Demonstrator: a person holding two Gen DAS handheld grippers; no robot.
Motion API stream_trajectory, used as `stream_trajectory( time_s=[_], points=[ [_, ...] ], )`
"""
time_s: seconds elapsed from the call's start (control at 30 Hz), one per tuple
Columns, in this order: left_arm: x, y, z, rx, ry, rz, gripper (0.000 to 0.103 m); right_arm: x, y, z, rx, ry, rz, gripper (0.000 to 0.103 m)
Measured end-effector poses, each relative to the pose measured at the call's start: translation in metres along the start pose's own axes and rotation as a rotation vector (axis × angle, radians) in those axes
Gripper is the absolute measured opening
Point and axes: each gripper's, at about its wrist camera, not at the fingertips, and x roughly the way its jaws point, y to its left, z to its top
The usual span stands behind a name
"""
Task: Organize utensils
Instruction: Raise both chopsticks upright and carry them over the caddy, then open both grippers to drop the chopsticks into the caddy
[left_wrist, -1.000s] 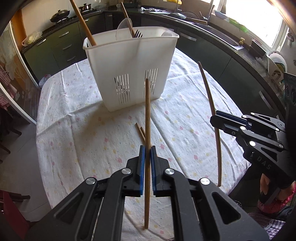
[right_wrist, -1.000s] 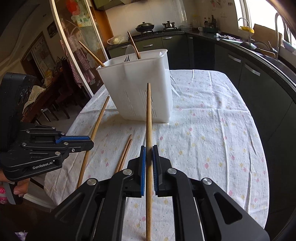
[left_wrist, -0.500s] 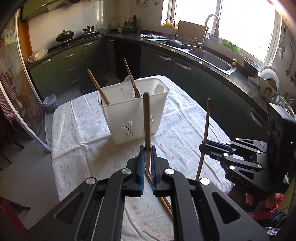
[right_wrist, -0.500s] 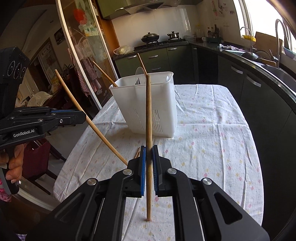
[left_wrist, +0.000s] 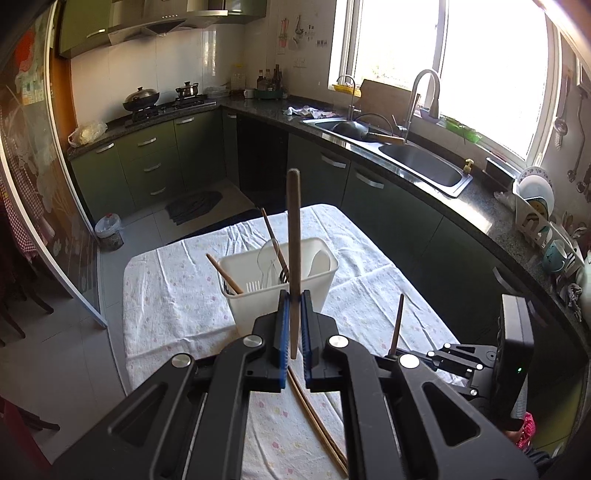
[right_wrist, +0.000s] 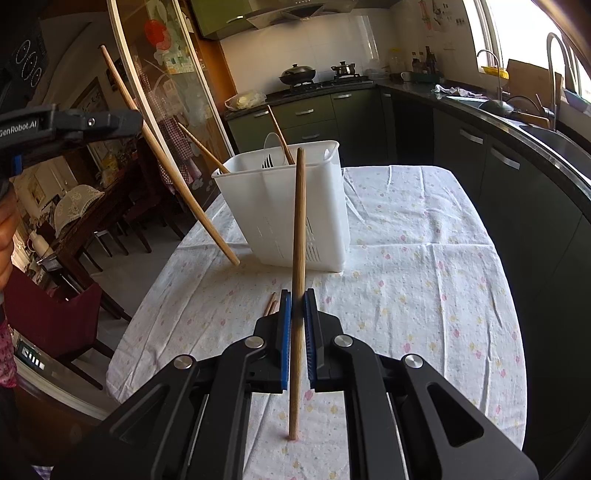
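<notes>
A white utensil caddy stands on the floral tablecloth and holds wooden sticks, a fork and pale spoons. My left gripper is shut on a wooden chopstick, held upright high above the table; it shows in the right wrist view at upper left. My right gripper is shut on another wooden chopstick, held upright above the cloth in front of the caddy; its top shows in the left wrist view. Two loose chopsticks lie on the cloth.
The table is covered by a white flowered cloth. Dark green cabinets and a counter with a sink run along the right. A stove with pots is at the back. A red chair stands at the table's left.
My left gripper has risen high and pulled back, tilting its chopstick upright. My right gripper has also lifted its chopstick more upright and drawn back from the caddy.
</notes>
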Motion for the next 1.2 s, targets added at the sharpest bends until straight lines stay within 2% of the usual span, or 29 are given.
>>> stream_trajectory(
  time_s=[0.23, 0.4, 0.5, 0.7, 0.9, 0.97, 1.1, 1.2],
  points=[
    [-0.025, -0.001, 0.045, -0.002, -0.101, 0.047, 0.006, 0.002, -0.007, -0.001, 0.012, 0.001, 0.006, 0.008],
    [-0.021, 0.002, 0.068, -0.013, -0.140, 0.092, 0.006, 0.000, -0.008, -0.002, 0.019, -0.001, 0.016, 0.008],
    [-0.007, 0.005, 0.073, -0.018, -0.123, 0.109, 0.006, -0.002, -0.011, -0.002, 0.034, 0.003, 0.042, 0.008],
    [0.043, 0.012, 0.061, -0.031, -0.008, 0.121, 0.006, -0.014, -0.009, 0.009, 0.027, -0.020, 0.059, 0.008],
    [0.075, 0.019, 0.041, -0.043, 0.071, 0.105, 0.006, -0.044, 0.003, 0.053, -0.017, -0.127, 0.038, 0.008],
    [0.076, 0.021, 0.035, -0.042, 0.075, 0.103, 0.008, -0.055, 0.008, 0.073, -0.027, -0.179, 0.028, 0.008],
    [0.065, 0.023, 0.026, -0.028, 0.072, 0.097, 0.020, -0.069, 0.018, 0.115, -0.031, -0.273, 0.027, 0.008],
    [0.052, 0.023, 0.018, -0.010, 0.056, 0.095, 0.022, -0.073, 0.025, 0.144, -0.025, -0.343, 0.013, 0.008]
  ],
)
